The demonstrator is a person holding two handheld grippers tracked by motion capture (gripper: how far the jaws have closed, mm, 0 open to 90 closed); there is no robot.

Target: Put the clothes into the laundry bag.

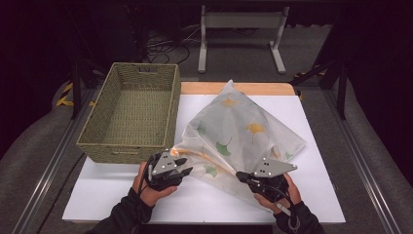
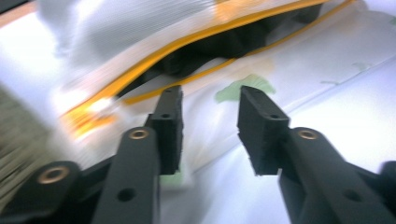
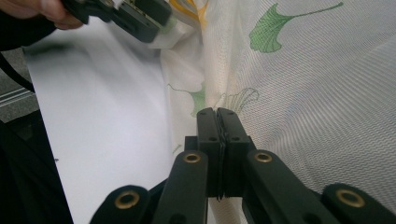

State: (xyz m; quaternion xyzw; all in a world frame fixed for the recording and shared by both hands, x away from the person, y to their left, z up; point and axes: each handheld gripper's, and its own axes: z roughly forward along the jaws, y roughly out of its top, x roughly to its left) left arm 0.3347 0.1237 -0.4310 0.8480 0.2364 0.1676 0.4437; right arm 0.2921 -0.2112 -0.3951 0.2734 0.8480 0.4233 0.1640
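**Right gripper pinches mesh bag, left gripper's jaws apart at its hem**

Right gripper (image 1: 242,176): jaws pressed together on a fold of the mesh bag (image 1: 243,129), fabric pinched between the pads in the right gripper view (image 3: 218,116). It sits at about 5 o'clock on the table (image 1: 321,195), gripping the bag's near edge.

Left gripper (image 1: 184,165): jaws apart, nothing pressed between them. In the left gripper view (image 2: 210,121) the pads stand on either side of white cloth with a green leaf print, just short of the orange-trimmed opening (image 2: 187,42) (blurred frame, contact cannot be told). It is at roughly 7 o'clock, at the bag's left corner.

The bag is white, semi-sheer, printed with green and yellow ginkgo leaves; it lies crumpled from table centre toward 1 o'clock, one corner peaked at 12 o'clock. It is partly lifted at the near side.

Wicker basket (image 1: 92,139) stands at 10 o'clock, just beside the bag's left edge.
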